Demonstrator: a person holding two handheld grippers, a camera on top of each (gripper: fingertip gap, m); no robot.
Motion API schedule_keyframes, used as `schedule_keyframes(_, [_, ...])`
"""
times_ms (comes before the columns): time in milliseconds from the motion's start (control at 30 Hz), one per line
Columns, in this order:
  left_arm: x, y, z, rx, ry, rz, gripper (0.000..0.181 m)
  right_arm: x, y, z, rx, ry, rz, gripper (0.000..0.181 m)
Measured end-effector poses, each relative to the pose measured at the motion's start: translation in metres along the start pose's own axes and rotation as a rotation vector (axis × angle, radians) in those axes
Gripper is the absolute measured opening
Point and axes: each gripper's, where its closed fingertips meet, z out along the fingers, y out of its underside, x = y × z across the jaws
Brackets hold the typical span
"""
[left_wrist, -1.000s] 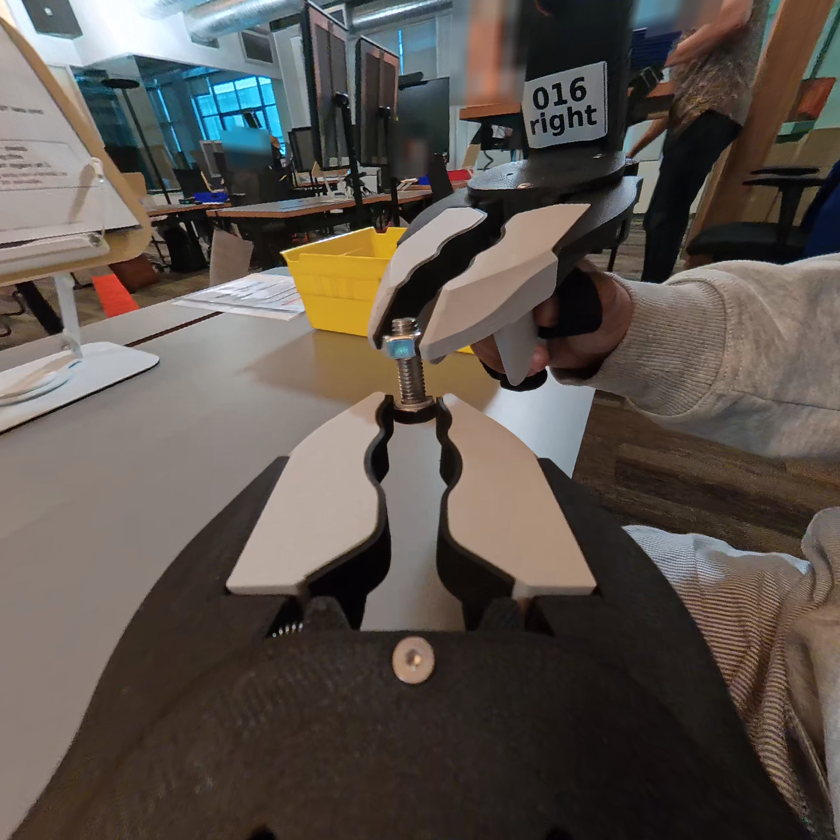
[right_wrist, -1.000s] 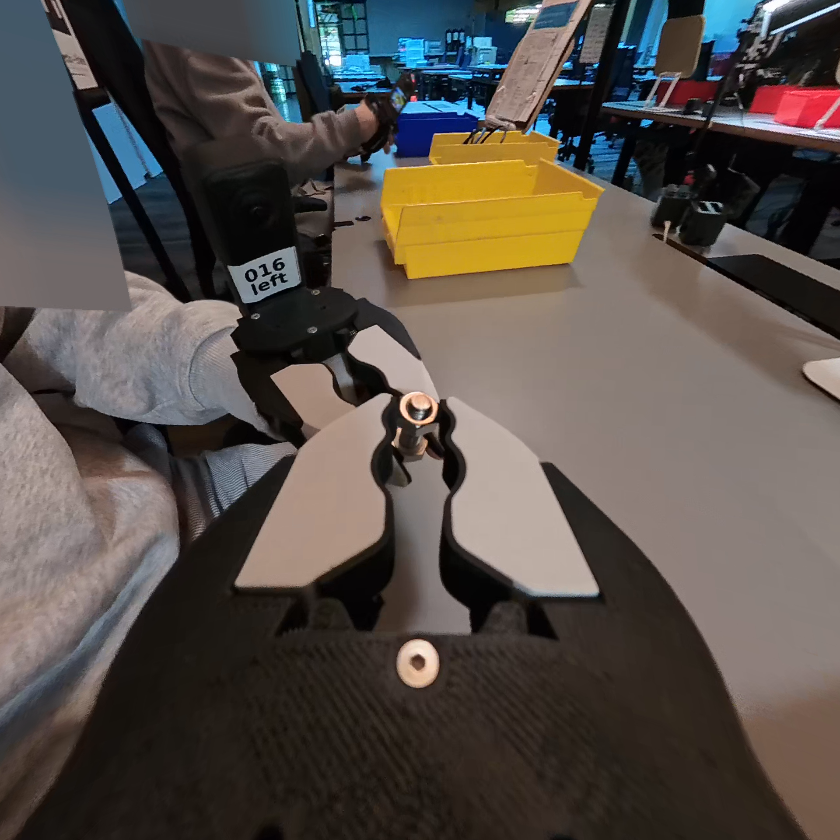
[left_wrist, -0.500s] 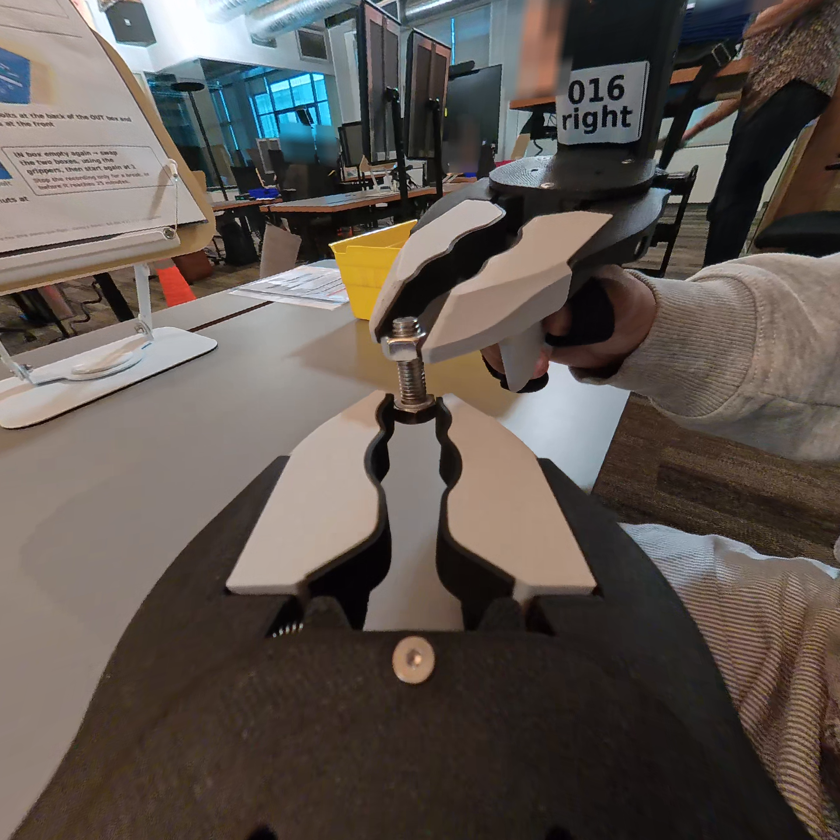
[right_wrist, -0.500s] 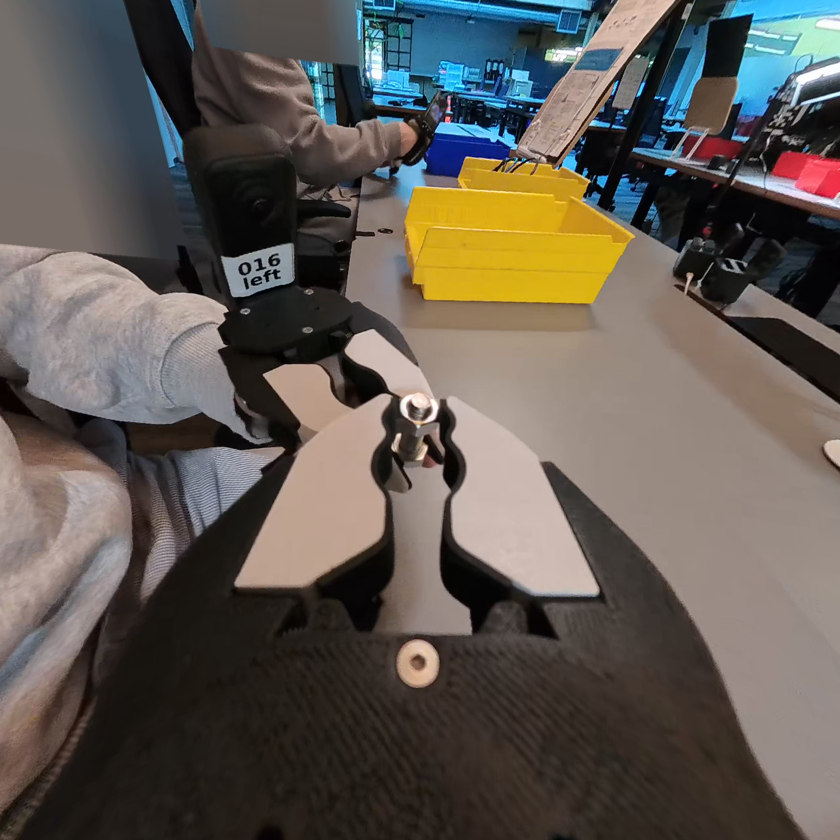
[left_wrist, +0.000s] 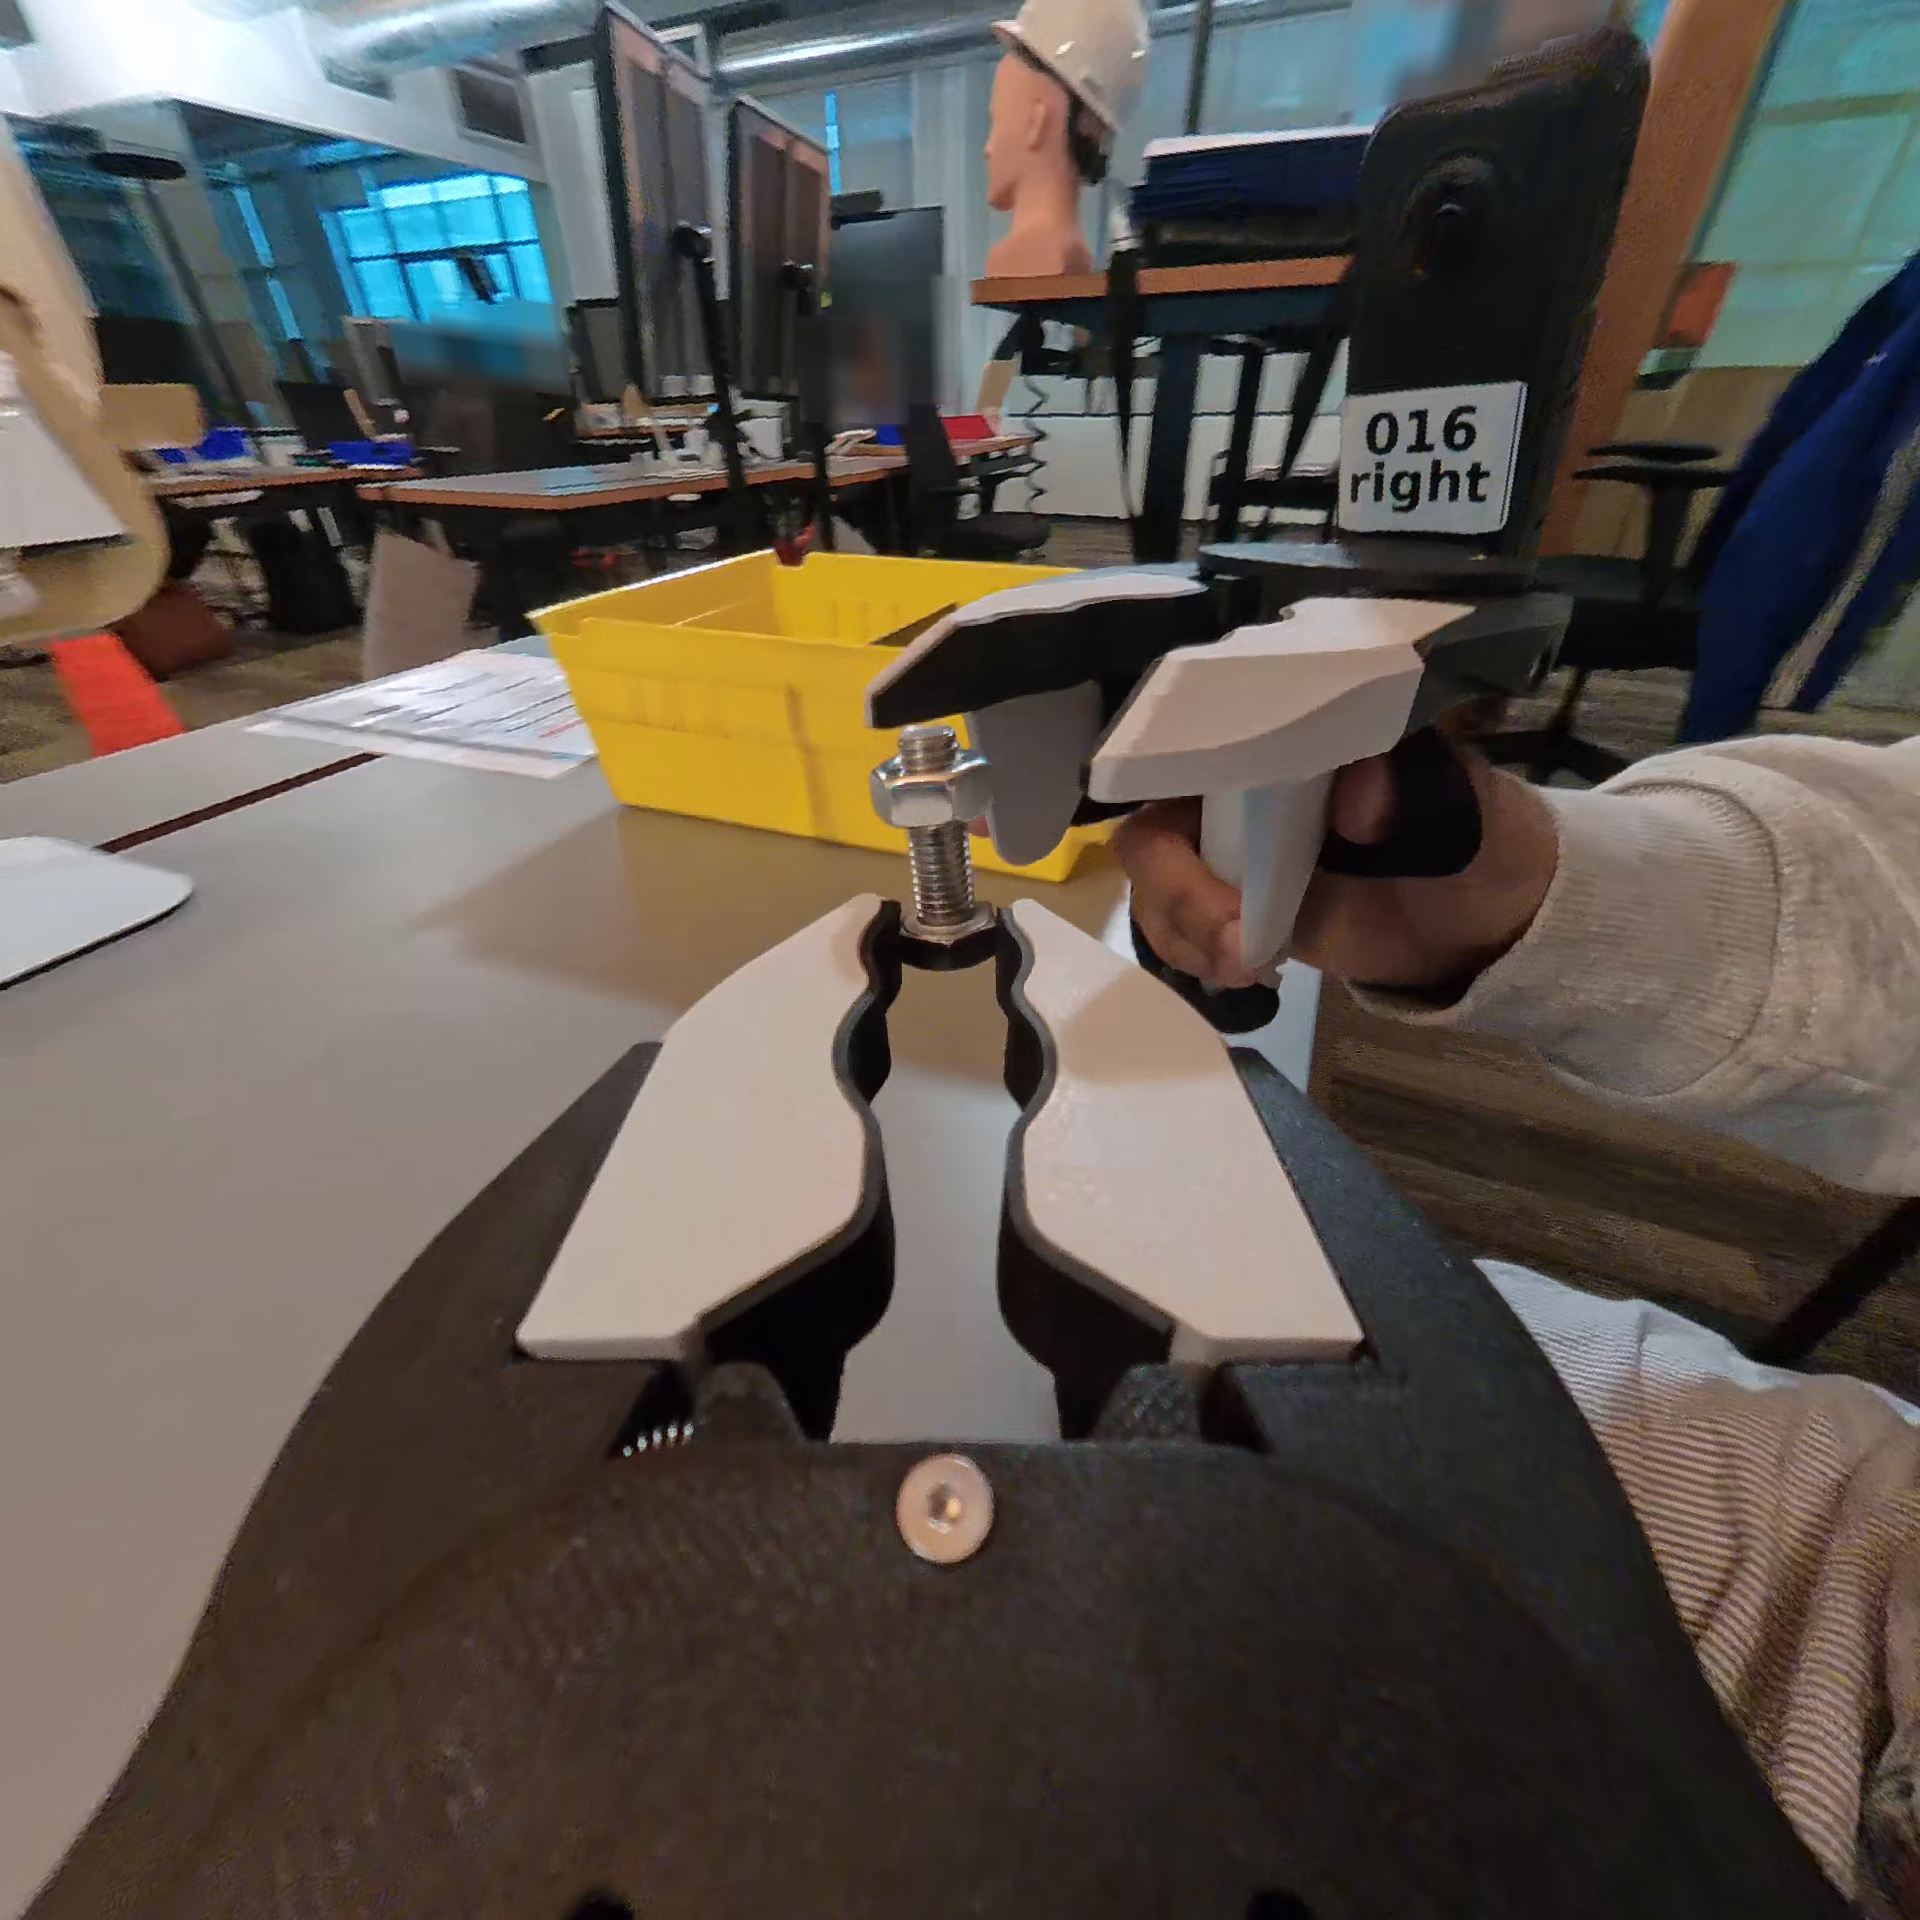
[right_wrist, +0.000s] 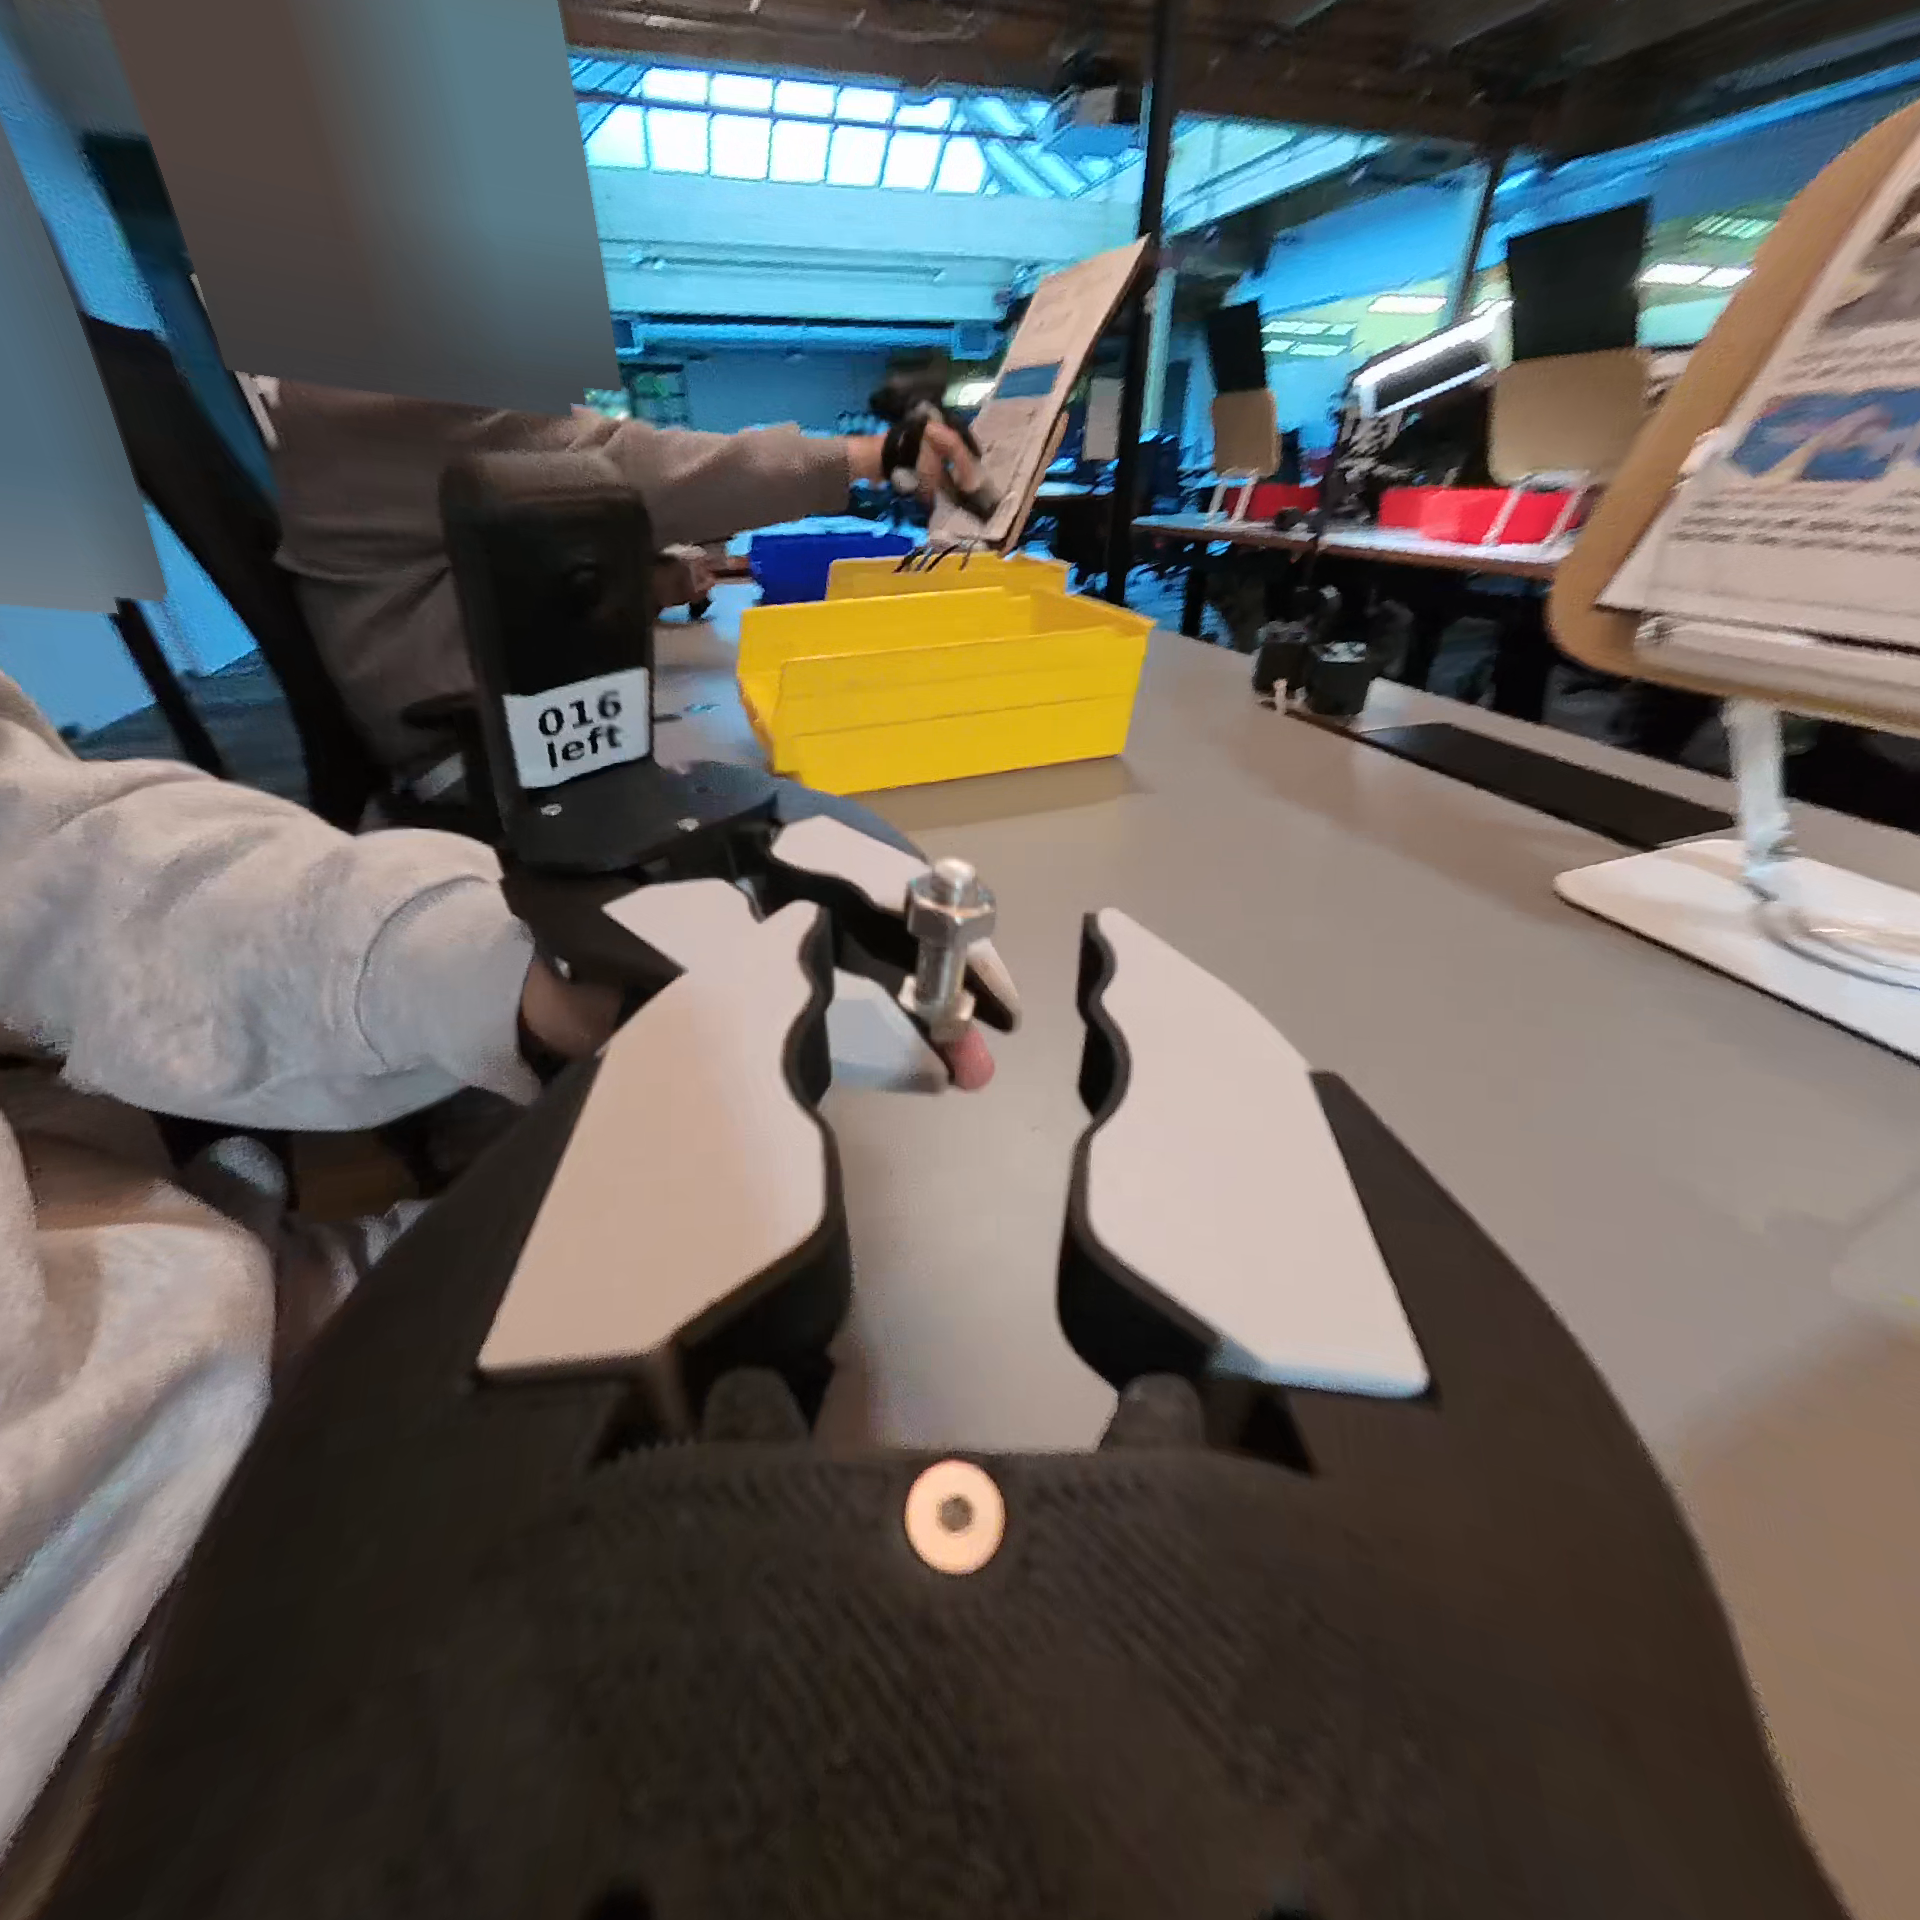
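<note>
A steel bolt (left_wrist: 940, 868) stands upright with a hex nut (left_wrist: 928, 795) threaded near its top. My left gripper (left_wrist: 943, 928) is shut on the bolt's head and holds it just above the grey table (left_wrist: 312, 1039). My right gripper (right_wrist: 951, 930) is open, its jaws level on either side of the nut (right_wrist: 948, 909) without touching it. It also shows in the left wrist view (left_wrist: 987, 738), just right of the nut. The left gripper (right_wrist: 961, 1003) shows in the right wrist view with the bolt (right_wrist: 938, 971) in its tips.
A yellow bin (left_wrist: 727, 707) stands on the table behind the bolt, with printed sheets (left_wrist: 447, 707) to its left. A document stand (right_wrist: 1766, 520) on a white base (right_wrist: 1714, 914) is at the right. The table edge (left_wrist: 1288, 997) runs close by. Another person (right_wrist: 468, 488) works farther along. My two grippers' fingertips are within a few centimetres of each other.
My right gripper was shut on the nut; it has opened, let go and levelled out. The left gripper still holds the bolt.
</note>
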Motion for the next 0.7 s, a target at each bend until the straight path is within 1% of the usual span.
schedule_keyframes(67, [0.011, -0.003, 0.012, 0.019, 0.056, -0.004, 0.018, 0.0, -0.004, -0.011, 0.03, 0.051, -0.008, 0.043])
schedule_keyframes(167, [0.025, -0.007, 0.024, 0.047, 0.128, -0.033, 0.018, 0.003, -0.003, -0.027, 0.014, 0.127, -0.044, 0.033])
schedule_keyframes(200, [0.027, -0.008, 0.027, 0.053, 0.139, -0.04, 0.018, 0.006, -0.003, -0.033, 0.003, 0.157, -0.067, 0.027])
schedule_keyframes(267, [0.029, -0.011, 0.031, 0.068, 0.157, -0.048, 0.018, 0.01, -0.005, -0.045, 0.003, 0.203, -0.099, 0.026])
schedule_keyframes(400, [0.03, -0.016, 0.031, 0.096, 0.169, -0.075, 0.017, 0.016, -0.009, -0.06, 0.023, 0.241, -0.074, 0.024])
schedule_keyframes(500, [0.032, -0.016, 0.028, 0.106, 0.167, -0.071, 0.017, 0.011, -0.011, -0.055, 0.034, 0.225, -0.075, 0.018])
schedule_keyframes(533, [0.033, -0.017, 0.026, 0.113, 0.166, -0.068, 0.017, 0.01, -0.012, -0.052, 0.043, 0.223, -0.071, 0.018])
schedule_keyframes(633, [0.03, -0.016, 0.019, 0.113, 0.131, -0.054, 0.017, 0.003, -0.019, -0.041, 0.103, 0.171, 0.001, 0.016])
schedule_keyframes(700, [0.026, -0.012, 0.013, 0.098, 0.094, -0.05, 0.017, -0.001, -0.021, -0.031, 0.111, 0.124, 0.039, 0.014])
